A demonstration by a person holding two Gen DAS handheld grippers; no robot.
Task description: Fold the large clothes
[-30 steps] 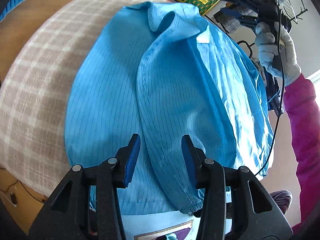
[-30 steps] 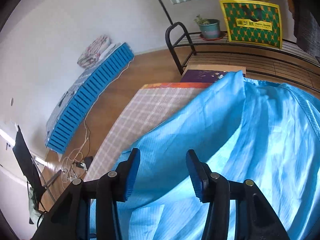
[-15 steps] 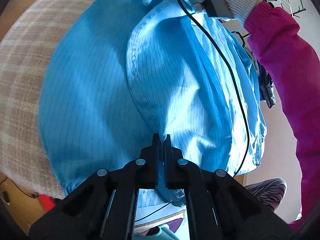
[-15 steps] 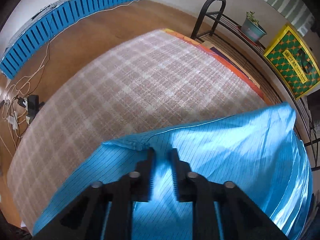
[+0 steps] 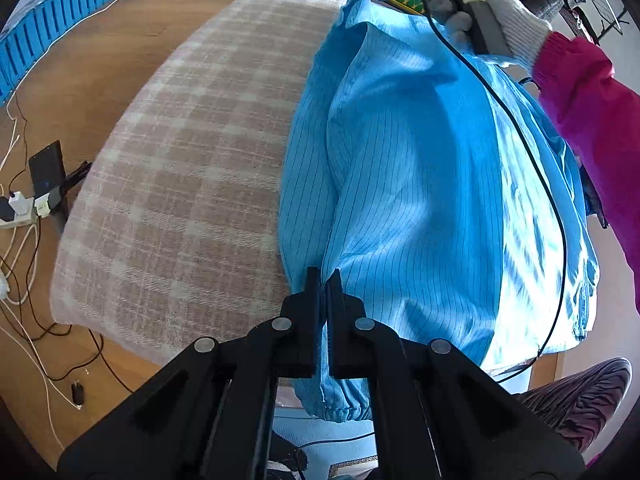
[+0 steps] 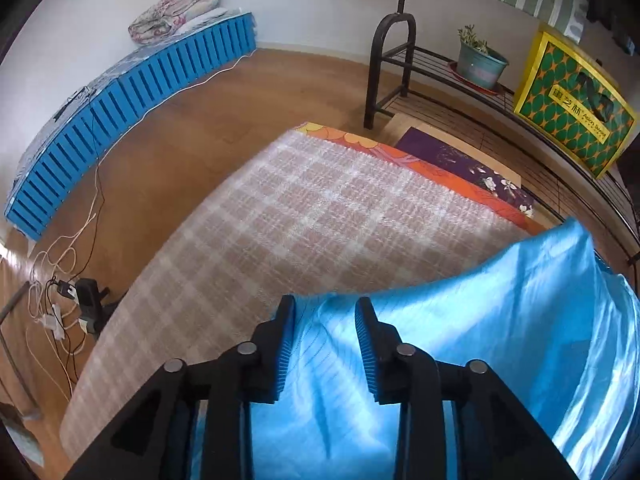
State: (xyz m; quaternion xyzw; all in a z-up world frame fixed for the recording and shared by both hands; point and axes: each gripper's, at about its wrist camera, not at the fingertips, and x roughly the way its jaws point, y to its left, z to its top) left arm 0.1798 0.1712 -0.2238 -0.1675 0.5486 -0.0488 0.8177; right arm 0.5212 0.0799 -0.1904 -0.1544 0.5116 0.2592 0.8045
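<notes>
Here left gripper [image 5: 325, 276] pinches blue garment [image 5: 420, 184], perhaps its sleeve

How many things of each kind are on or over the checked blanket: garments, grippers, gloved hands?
Garments: 1, the blue striped garment.
Grippers: 2, the left gripper shut on the garment, the right gripper opening with cloth between its jaws.
Gloved hands: 1, the gloved hand.
Total: 4, over the checked blanket.

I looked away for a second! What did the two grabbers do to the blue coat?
The left gripper shut its jaws on a fold of the blue coat and pulled it across, baring more of the checked blanket. The right gripper pinched the collar end, carried it over, and its jaws are now opening. The blanket stayed put.
</notes>
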